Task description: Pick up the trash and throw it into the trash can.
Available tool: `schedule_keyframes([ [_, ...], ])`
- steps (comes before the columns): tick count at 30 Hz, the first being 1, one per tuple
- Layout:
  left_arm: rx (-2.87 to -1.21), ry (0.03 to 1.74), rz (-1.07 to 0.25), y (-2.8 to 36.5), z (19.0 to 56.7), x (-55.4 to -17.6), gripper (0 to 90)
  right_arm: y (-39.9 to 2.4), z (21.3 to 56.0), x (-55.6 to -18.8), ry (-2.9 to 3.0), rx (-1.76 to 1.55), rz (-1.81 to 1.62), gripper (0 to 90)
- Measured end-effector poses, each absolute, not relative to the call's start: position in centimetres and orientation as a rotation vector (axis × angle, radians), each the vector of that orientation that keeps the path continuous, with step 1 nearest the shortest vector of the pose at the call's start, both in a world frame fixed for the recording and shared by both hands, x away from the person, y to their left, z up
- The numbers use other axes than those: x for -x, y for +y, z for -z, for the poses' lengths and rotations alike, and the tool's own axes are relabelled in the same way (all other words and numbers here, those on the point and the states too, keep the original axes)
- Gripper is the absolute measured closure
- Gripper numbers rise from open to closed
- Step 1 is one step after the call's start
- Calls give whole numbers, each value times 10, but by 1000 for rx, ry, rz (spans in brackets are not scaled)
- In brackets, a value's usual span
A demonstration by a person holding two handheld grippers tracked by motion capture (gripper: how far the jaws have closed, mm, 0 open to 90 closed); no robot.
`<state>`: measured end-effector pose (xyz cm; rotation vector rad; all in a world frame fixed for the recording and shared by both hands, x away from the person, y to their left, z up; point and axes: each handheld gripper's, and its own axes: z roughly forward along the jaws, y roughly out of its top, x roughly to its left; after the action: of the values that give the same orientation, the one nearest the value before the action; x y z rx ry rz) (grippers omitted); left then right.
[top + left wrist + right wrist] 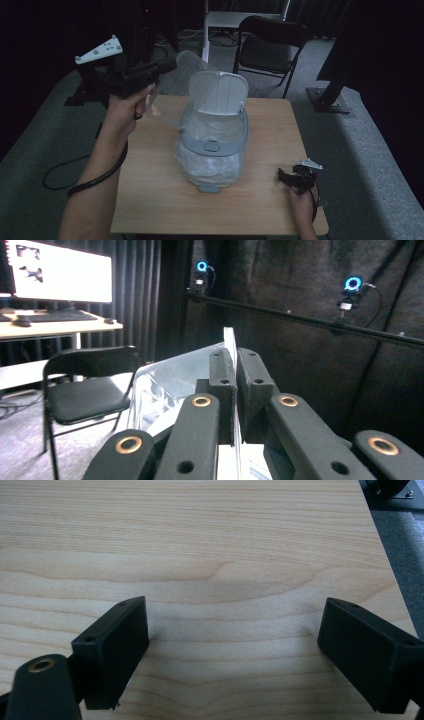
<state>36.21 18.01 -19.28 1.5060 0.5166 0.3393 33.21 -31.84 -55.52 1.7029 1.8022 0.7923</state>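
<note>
- 1 clear plastic sheet (176,85), looks like a bag or liner edge, held up in the air just left of the bin's raised lid; lower end hangs toward the tabletop.
- left gripper (167,64) is clamped on it: in the left gripper view the jaws stand nearly together with the sheet's thin edge (231,347) pinched between them.
- 1 small bin (215,145), white with a grey rim, mid-table; flip lid (219,92) stands open, white liner already bunched inside and showing through the lower body.
- Progress, my read: pick-up of the sheet is done, it's lifted off the table. Left to do: bring it over or into the bin opening, or pull it clear. Can't tell which from this.
- right gripper (290,177) rests on the table's near right corner, jaws spread wide, nothing between them, bare wood (225,555) underneath.
- Counts: 2 grippers, 1 bin, 1 lid, 1 clear sheet, 1 table (150,200).
- Beyond the table: 1 black folding chair (270,47), 1 monitor (60,270) on a desk, 2 ring-lit cameras (352,285) on a rail.
</note>
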Motion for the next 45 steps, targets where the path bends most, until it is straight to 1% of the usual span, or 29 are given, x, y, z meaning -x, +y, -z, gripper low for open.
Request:
schedule_keyframes([
  [4, -1499, 494, -302, 166, 192, -368, 878, -318, 555, -332, 1802, -1703, -792, 121],
  [14, -1527, 454, -276, 130, 193, -379, 878, -318, 555, -332, 1802, -1703, -793, 121],
  [23, -1538, 427, -240, 104, 201, -389, 878, -318, 555, -332, 1802, -1703, -793, 121],
  [27, -1548, 418, -220, 96, 207, -393, 877, -319, 555, -332, 1803, -1703, -793, 121],
  [38, -1581, 415, -225, 88, 224, -399, 866, -319, 555, -332, 1803, -1703, -792, 121],
  [39, -1598, 422, -230, 88, 225, -400, 850, -319, 555, -332, 1803, -1703, -792, 121],
  [41, -1600, 424, -231, 90, 227, -401, 682, -319, 555, -332, 1803, -1703, -792, 121],
  [44, -1633, 433, -246, 91, 230, -402, 472, -319, 555, -332, 1803, -1703, -792, 121],
  [45, -1649, 445, -268, 91, 231, -401, 426, -318, 555, -332, 1803, -1703, -792, 121],
])
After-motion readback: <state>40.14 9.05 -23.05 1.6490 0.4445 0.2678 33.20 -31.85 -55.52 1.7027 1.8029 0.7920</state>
